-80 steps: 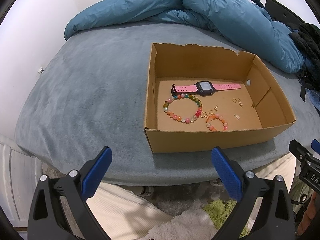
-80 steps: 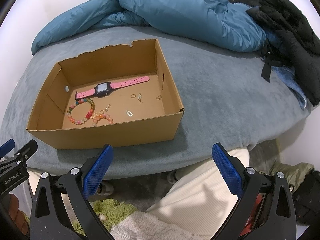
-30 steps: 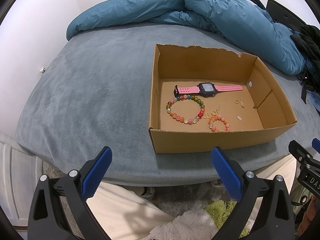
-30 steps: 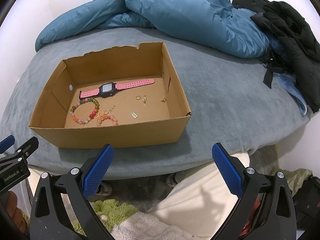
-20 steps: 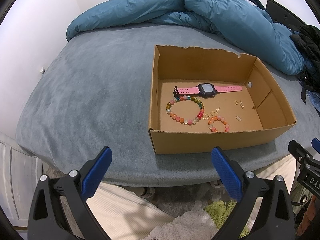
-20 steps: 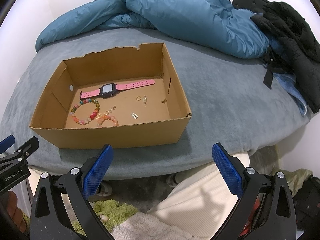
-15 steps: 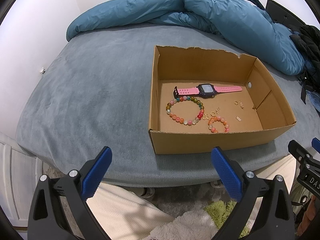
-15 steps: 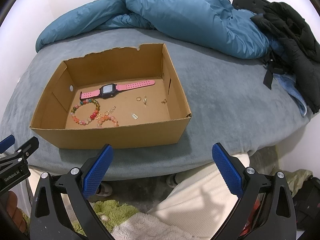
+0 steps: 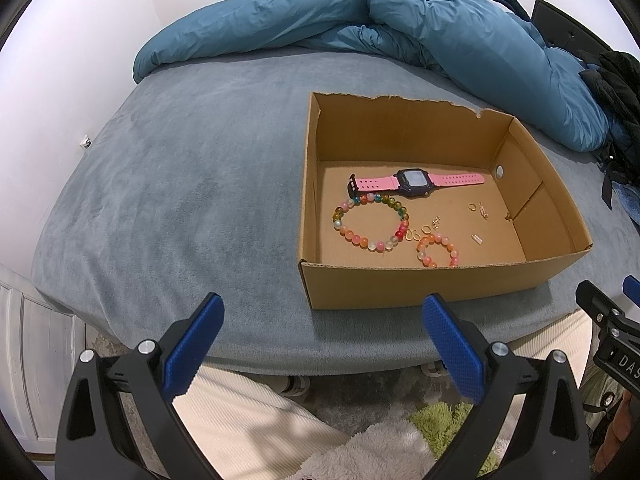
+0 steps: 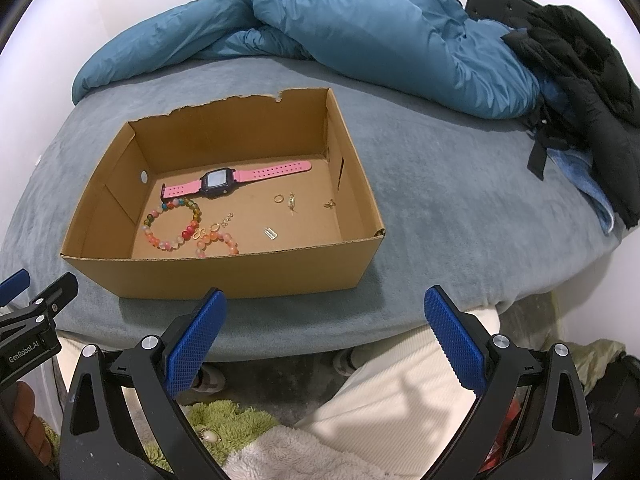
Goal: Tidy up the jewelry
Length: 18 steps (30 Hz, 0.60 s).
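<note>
Jewelry lies scattered on the floor of an open cardboard box [image 9: 420,292] that sits on a grey-blue bed [image 9: 192,184]. Toward the box's back wall lies a pink-strapped watch [image 9: 414,182] with a dark case, laid flat. In front of the watch a large bracelet [image 9: 370,222] of mixed coloured beads forms a loop, and a smaller orange bead bracelet [image 9: 437,250] lies near the box's front wall, partly hidden by it. Between and beside them are small gold pieces, among them a ring [image 10: 279,199]; the rest are too small to tell.

Both grippers hang short of the box's front wall, apart from everything in it. The left gripper [image 9: 322,340] is spread wide and empty, and so is the right gripper [image 10: 326,334].
</note>
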{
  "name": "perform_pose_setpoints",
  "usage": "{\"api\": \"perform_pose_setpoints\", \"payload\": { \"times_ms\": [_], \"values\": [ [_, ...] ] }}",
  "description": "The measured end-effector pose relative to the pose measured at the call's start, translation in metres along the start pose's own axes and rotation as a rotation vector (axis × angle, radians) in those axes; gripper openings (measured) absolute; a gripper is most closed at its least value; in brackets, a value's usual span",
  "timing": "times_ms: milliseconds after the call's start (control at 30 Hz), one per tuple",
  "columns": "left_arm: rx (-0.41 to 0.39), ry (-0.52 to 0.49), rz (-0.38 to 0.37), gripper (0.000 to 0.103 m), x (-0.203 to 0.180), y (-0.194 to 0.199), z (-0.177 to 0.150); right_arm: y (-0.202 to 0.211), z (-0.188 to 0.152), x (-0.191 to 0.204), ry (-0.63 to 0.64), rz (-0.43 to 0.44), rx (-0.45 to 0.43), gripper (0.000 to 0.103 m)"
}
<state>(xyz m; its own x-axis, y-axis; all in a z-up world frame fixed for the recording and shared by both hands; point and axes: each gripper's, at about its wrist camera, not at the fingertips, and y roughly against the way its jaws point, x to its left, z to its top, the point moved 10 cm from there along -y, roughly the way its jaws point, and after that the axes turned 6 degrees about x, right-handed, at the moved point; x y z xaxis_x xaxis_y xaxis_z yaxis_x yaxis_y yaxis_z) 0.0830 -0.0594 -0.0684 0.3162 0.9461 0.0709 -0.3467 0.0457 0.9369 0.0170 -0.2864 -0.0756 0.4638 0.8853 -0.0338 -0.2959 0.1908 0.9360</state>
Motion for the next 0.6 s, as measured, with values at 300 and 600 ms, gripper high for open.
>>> {"api": "perform_pose_setpoints", "payload": {
  "times_ms": [300, 600],
  "values": [
    [-0.001, 0.001, 0.000, 0.097, -0.0004, 0.0002, -0.0004, 0.0007, 0.0019, -0.0011, 0.005, 0.004, 0.000, 0.095],
    [-0.001, 0.001, 0.000, 0.097, -0.0004, 0.0004, -0.0005, 0.0009, 0.0010, -0.0014, 0.003, 0.004, 0.000, 0.095]
  ]
}}
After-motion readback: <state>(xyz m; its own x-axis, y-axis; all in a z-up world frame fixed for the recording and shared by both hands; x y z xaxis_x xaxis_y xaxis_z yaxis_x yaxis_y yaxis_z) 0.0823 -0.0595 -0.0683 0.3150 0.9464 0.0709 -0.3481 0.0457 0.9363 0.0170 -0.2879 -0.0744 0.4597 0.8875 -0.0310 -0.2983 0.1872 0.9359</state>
